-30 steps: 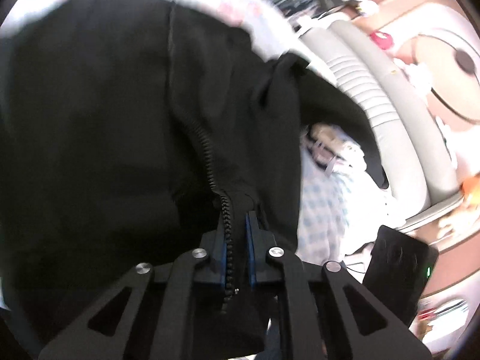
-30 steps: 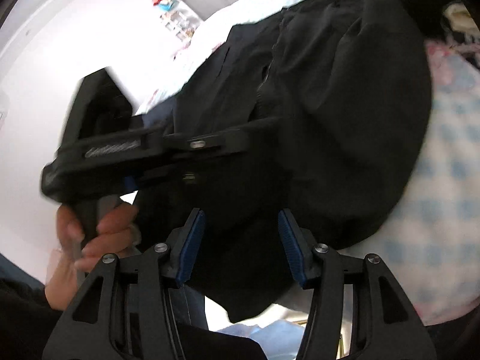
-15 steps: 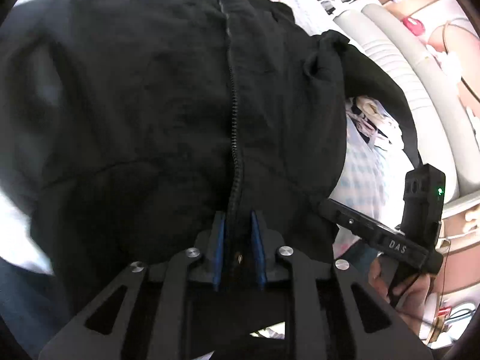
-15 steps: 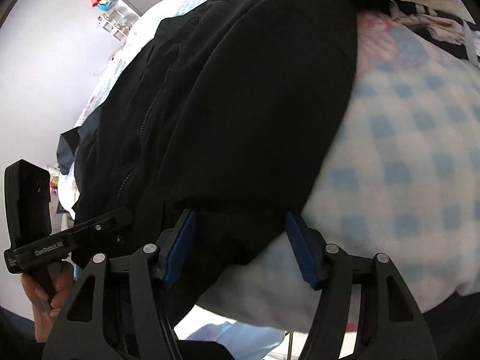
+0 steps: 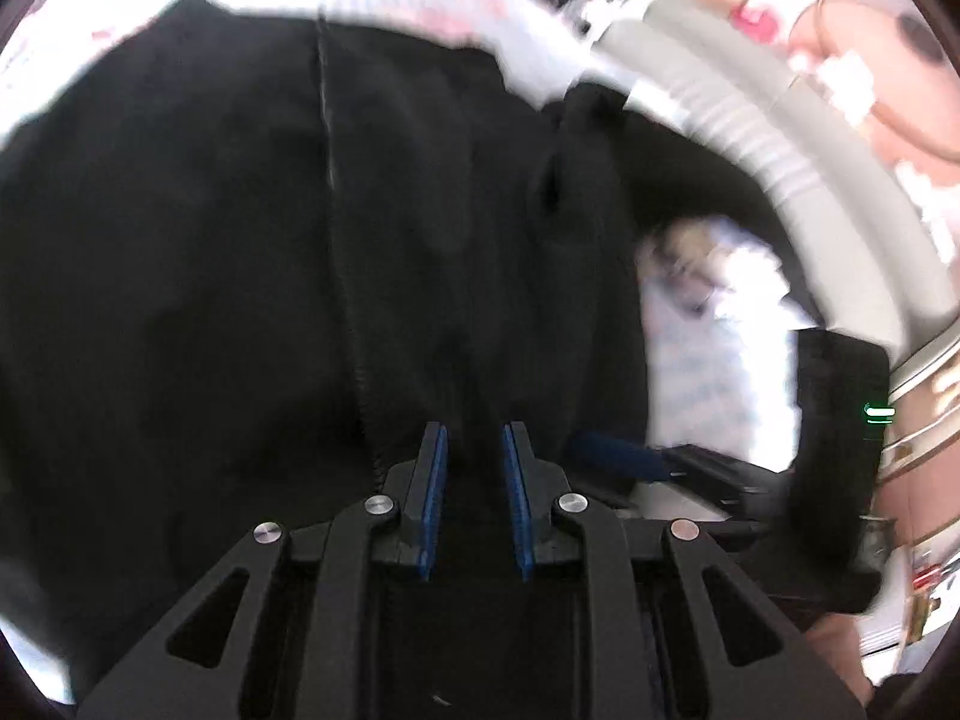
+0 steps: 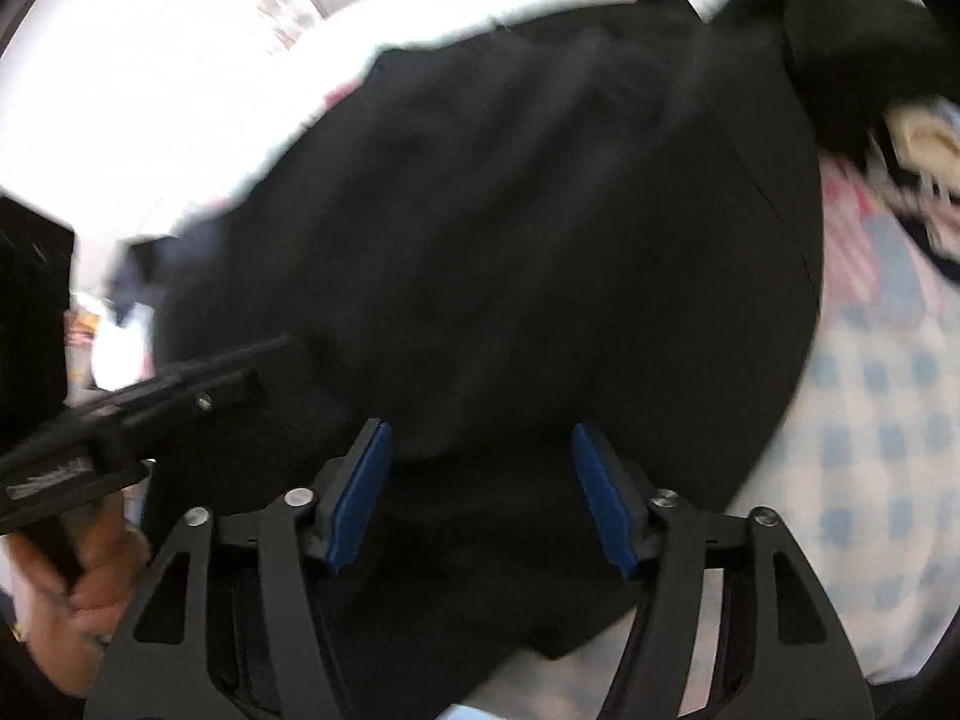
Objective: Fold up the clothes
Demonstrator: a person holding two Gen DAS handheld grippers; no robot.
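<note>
A black zip-up jacket (image 5: 240, 240) lies spread over the bed, blurred by motion. Its zipper (image 5: 354, 330) runs down just left of my left gripper (image 5: 474, 468). That gripper's blue pads stand a little apart above the dark cloth and press on nothing. My right gripper (image 6: 480, 480) hovers over the jacket (image 6: 540, 210) near its lower hem. Its jaws are wide and closing, with black cloth between them but not pinched. The right gripper (image 5: 840, 420) shows at the right of the left wrist view. A hand (image 6: 90, 588) holds the left gripper (image 6: 150, 396) at the left of the right wrist view.
A blue-and-white checked bedsheet (image 6: 888, 450) lies under the jacket and shows to its right. A crumpled pile of other clothes (image 6: 924, 156) sits beyond the jacket's sleeve. A grey padded headboard (image 5: 780, 138) curves along the bed's far side.
My left gripper has let go of the zipper, which now lies left of its pads. Both grippers have come lower and closer to the jacket. The right one now hangs over the hem.
</note>
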